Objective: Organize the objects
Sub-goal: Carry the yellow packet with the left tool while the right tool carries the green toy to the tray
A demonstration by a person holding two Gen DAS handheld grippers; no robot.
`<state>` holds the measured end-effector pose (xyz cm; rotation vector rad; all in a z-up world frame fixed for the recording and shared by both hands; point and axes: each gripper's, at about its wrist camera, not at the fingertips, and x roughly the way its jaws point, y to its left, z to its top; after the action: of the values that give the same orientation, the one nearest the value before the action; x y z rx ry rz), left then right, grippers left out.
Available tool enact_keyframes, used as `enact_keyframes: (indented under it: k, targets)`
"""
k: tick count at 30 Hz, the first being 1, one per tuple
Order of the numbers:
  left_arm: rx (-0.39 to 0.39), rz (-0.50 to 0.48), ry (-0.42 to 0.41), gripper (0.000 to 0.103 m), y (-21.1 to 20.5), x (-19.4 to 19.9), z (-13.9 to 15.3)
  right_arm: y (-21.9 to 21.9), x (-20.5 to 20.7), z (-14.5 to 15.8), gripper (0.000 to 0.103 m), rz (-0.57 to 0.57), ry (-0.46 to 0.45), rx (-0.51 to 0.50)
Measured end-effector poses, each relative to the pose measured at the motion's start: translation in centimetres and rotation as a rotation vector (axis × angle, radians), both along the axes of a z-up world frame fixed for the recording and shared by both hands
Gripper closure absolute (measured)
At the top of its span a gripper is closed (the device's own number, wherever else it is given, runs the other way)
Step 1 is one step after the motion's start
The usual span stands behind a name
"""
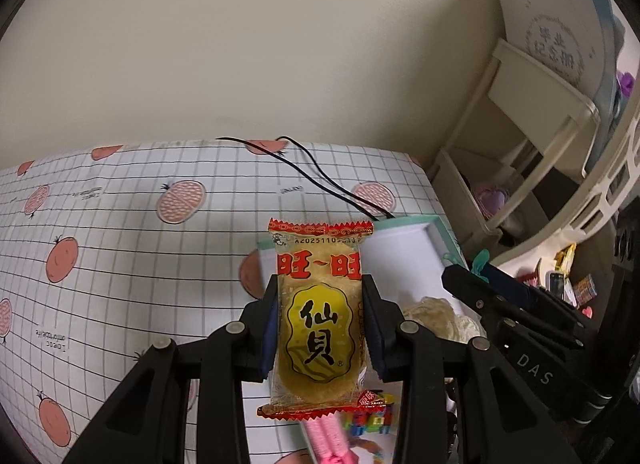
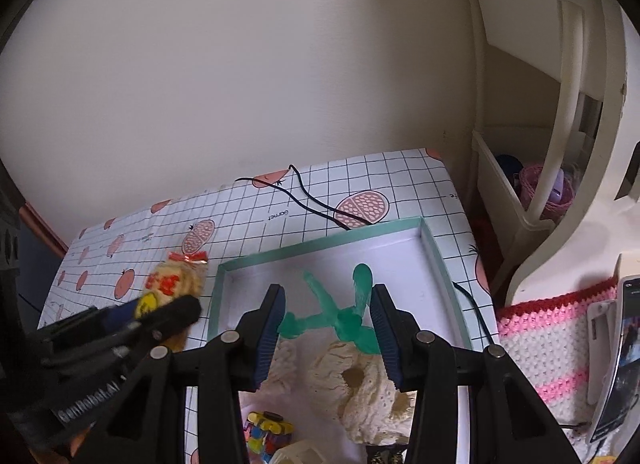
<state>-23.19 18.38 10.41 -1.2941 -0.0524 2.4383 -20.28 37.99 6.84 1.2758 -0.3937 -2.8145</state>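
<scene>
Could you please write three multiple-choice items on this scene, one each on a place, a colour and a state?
1. Where does the translucent green plastic figure lie?
A. inside the shallow box with the mint-green rim
B. on the cream shelf unit
C. on the bare gridded tablecloth

2. What colour are the crimped ends of the yellow rice cracker packet?
A. blue
B. red
C. black

3. How is the left gripper?
A. open and empty
B. out of view
C. shut on the packet

Answers: 1 A, the figure rests on the box's white floor; 2 B, both ends are red; 3 C, its pads press the packet's sides.
</scene>
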Motion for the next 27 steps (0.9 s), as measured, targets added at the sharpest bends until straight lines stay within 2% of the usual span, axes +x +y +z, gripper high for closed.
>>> enact_keyframes:
  k: [14, 27]
  targets:
    - [-0.069, -0.07, -0.044, 0.065, 3.9, 0.7, -3.0, 1.2, -0.6, -2.6, 0.056, -0.024, -0.08, 0.005]
    - [-0.065, -0.076, -0.082, 0.065, 4.5, 0.4, -5.6, 1.1, -0.9, -5.5, 0.056, -0.023, -0.15, 0.023]
